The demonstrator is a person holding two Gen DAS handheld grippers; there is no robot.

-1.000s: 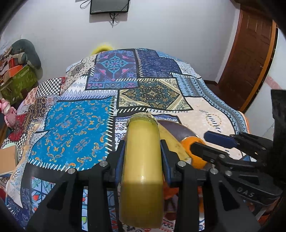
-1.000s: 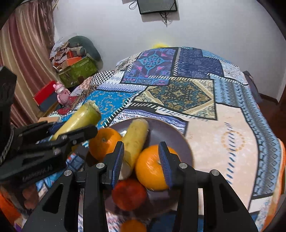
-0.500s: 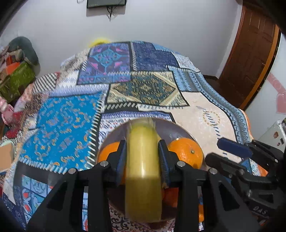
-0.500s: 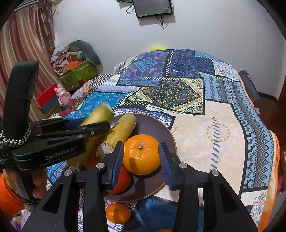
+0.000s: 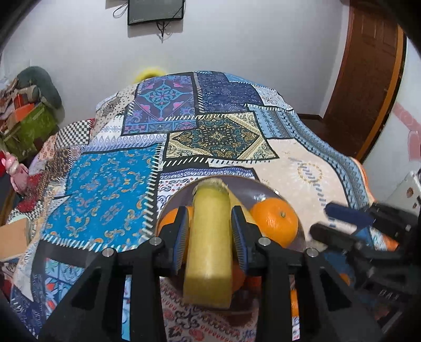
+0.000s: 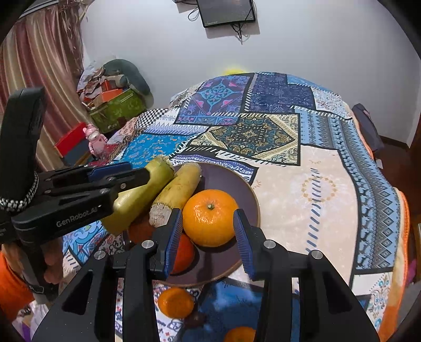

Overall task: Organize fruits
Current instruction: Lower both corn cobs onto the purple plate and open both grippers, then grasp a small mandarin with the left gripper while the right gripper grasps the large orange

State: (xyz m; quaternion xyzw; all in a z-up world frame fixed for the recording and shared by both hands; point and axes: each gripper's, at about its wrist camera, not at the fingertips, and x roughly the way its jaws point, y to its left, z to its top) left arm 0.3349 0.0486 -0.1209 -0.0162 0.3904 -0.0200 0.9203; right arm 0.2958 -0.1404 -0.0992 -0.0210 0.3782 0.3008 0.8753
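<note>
Left gripper: pinches a yellow-green stalk piece between its blue pads, held lengthwise over the left part of the plate.
Held stalk piece, from the right-hand camera: tilted, its far cut end raised, just beside a second stalk piece.
Right gripper: jaws spread on either side of a mandarin, pads not seen to press it; nothing is gripped.
Mandarin: sits on top of the pile in the plate, stem scar facing up.
Second stalk piece: lies in the plate, fibrous cut end towards the viewer, touching the mandarin.
Plate: dark brown, round, resting on the bedspread; more orange fruit lies partly hidden beneath the mandarin.
Loose fruit: one mandarin on the cloth just outside the plate's near rim, another at the lower edge.
Bedspread: patchwork print, blue and cream.
Background: wall-mounted screen, curtain.
</note>
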